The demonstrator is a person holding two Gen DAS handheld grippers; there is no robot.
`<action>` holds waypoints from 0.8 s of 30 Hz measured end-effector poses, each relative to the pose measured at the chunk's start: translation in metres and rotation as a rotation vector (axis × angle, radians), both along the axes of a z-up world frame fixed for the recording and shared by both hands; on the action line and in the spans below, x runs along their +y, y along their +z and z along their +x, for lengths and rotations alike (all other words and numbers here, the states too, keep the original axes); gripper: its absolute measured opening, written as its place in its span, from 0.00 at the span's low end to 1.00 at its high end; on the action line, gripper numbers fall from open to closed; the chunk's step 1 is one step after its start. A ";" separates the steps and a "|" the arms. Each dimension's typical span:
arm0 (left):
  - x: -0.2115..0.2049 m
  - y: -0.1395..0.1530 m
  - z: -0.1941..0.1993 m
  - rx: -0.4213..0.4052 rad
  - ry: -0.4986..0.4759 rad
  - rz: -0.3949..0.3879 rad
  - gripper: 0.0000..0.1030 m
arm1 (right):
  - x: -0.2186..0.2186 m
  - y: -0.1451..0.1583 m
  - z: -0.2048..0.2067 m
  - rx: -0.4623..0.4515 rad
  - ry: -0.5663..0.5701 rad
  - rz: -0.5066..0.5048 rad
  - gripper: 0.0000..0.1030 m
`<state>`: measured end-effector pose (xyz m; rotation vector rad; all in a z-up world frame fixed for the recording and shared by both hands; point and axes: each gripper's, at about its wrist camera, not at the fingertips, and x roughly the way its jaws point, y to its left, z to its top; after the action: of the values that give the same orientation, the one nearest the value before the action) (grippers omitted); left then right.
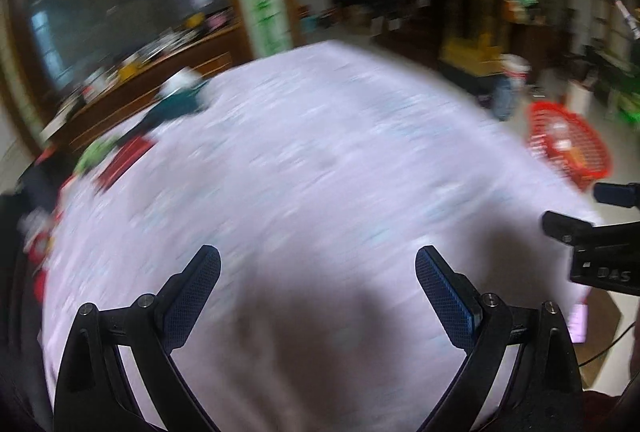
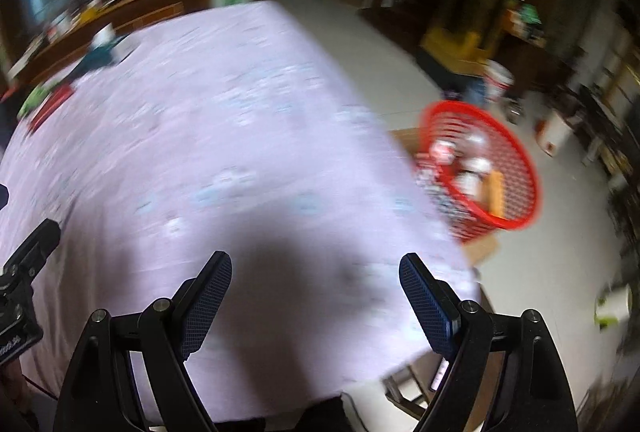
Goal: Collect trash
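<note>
Blurred table (image 2: 224, 119); red basket (image 2: 516, 167) upright beside it.

The left hand-held gripper (image 1: 318, 274) has its two fingers spread wide with nothing between the blue pads (image 1: 192, 302). The right hand-held gripper (image 2: 315, 282) is likewise spread wide and empty, held just beside the left one, level with it.
</note>
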<state>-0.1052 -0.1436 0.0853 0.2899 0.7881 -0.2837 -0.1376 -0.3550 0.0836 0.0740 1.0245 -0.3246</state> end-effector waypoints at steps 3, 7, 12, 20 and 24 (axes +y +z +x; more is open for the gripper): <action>0.043 -0.015 0.006 0.055 0.131 0.011 0.94 | 0.037 -0.020 0.026 0.039 0.117 0.014 0.86; 0.096 -0.035 0.008 0.095 0.287 0.032 0.94 | 0.077 -0.039 0.048 0.059 0.235 0.024 0.86; 0.124 -0.056 0.019 0.144 0.330 0.014 0.94 | 0.110 -0.062 0.077 0.077 0.300 0.039 0.86; 0.121 -0.073 0.052 0.194 0.294 -0.077 0.94 | 0.113 -0.083 0.110 0.066 0.260 0.044 0.86; 0.126 -0.081 0.072 0.249 0.295 -0.141 0.94 | 0.113 -0.085 0.121 0.034 0.234 0.048 0.92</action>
<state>-0.0334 -0.0179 0.0045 0.0029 1.0387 -0.0961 -0.0169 -0.2421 -0.0010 -0.0080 1.0629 -0.0883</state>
